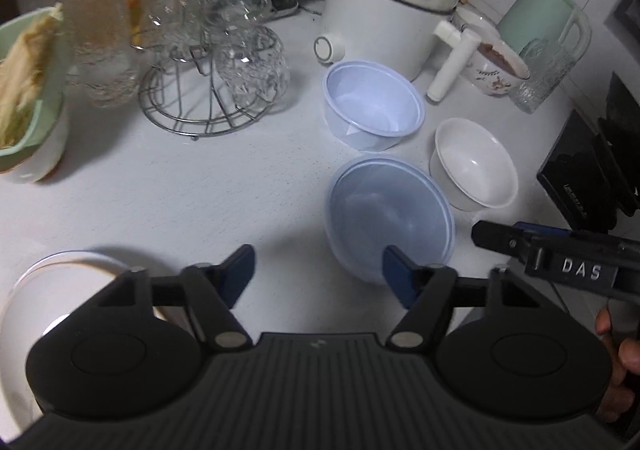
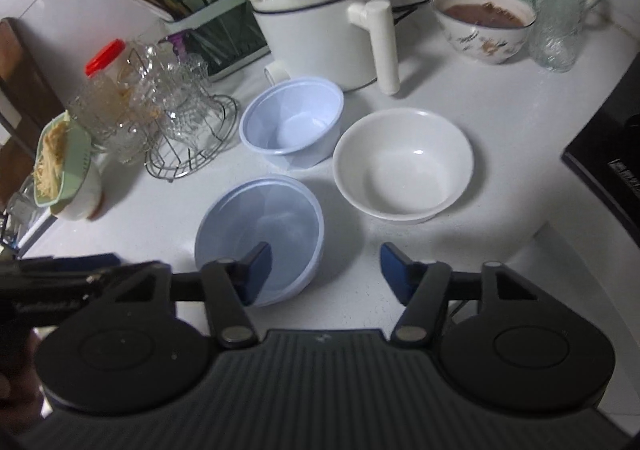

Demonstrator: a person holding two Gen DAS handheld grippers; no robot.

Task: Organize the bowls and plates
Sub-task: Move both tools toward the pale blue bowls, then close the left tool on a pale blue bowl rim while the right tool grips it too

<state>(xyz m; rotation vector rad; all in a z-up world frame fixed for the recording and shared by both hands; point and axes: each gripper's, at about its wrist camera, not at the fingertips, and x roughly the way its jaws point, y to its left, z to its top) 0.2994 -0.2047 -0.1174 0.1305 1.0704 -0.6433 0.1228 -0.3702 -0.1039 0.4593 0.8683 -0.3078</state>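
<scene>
Two pale blue plastic bowls and a white bowl stand on the white counter. The near blue bowl (image 1: 390, 218) (image 2: 260, 238) sits in front of the far blue bowl (image 1: 374, 104) (image 2: 292, 122). The white bowl (image 1: 474, 164) (image 2: 404, 164) is to their right. A white plate (image 1: 24, 310) lies at the bottom left under my left gripper. My left gripper (image 1: 318, 274) is open and empty, its right finger by the near blue bowl's rim. My right gripper (image 2: 326, 268) is open and empty, its left finger over that bowl's near rim; it also shows at the right edge of the left wrist view (image 1: 532, 246).
A white electric pot (image 1: 394, 6) (image 2: 320, 22) stands behind the bowls. A wire rack of glass cups (image 1: 212, 62) (image 2: 176, 118), a red-lidded jar (image 1: 102, 10), a green dish of food (image 1: 28, 90), a patterned bowl (image 2: 486, 26), a green kettle (image 1: 544, 16) and a black appliance (image 1: 588, 170) surround them.
</scene>
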